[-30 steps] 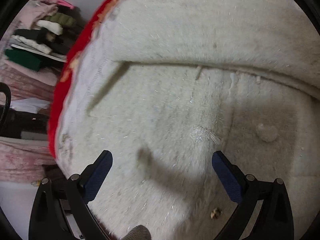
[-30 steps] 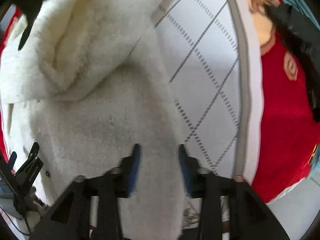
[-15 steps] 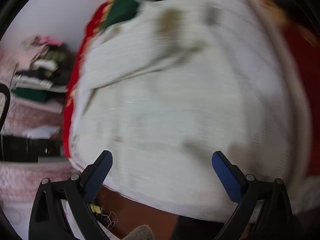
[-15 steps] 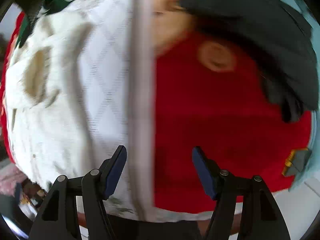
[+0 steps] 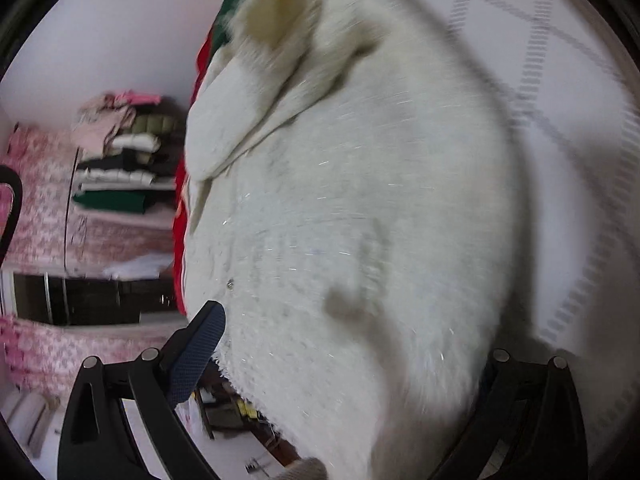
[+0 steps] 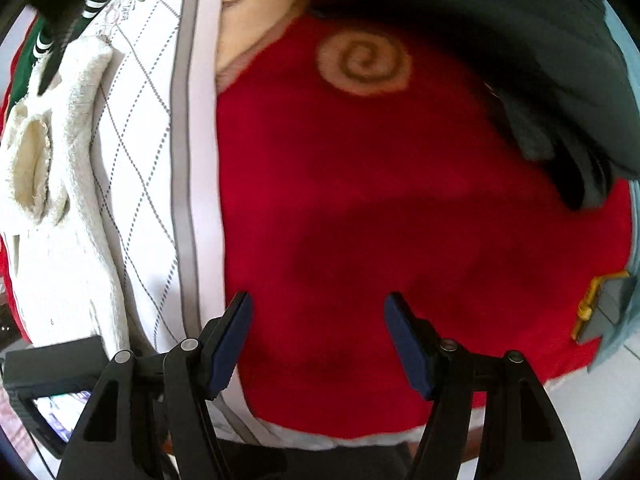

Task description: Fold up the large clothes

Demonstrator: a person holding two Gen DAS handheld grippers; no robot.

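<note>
Firstly, left wrist view: the left gripper [image 5: 348, 344] has its jaws spread wide; only the blue pad at 7 o'clock is visible, the opposite pad being hidden behind fabric. A fluffy white garment [image 5: 360, 208] fills the centre of the frame, its long pile flecked with glittery threads. A sleeve [image 5: 256, 80] with a cream-lined cuff lies folded across it toward 11 o'clock. The garment rests on a white quilted sheet [image 5: 568, 92] with grey diamond stitching at 2 o'clock. A stack of folded clothes [image 5: 120, 160] sits at 9 o'clock, well apart.

Right wrist view: the right gripper [image 6: 318, 344] is spread and holds nothing, its jaws hovering over a red blanket [image 6: 380, 200] bearing a tan spiral motif [image 6: 364, 64] at 12 o'clock. The white garment [image 6: 52, 200] lies at 9 o'clock on the quilted sheet [image 6: 140, 160], beside the red blanket. A dark garment [image 6: 520, 40] drapes across 1 o'clock
</note>
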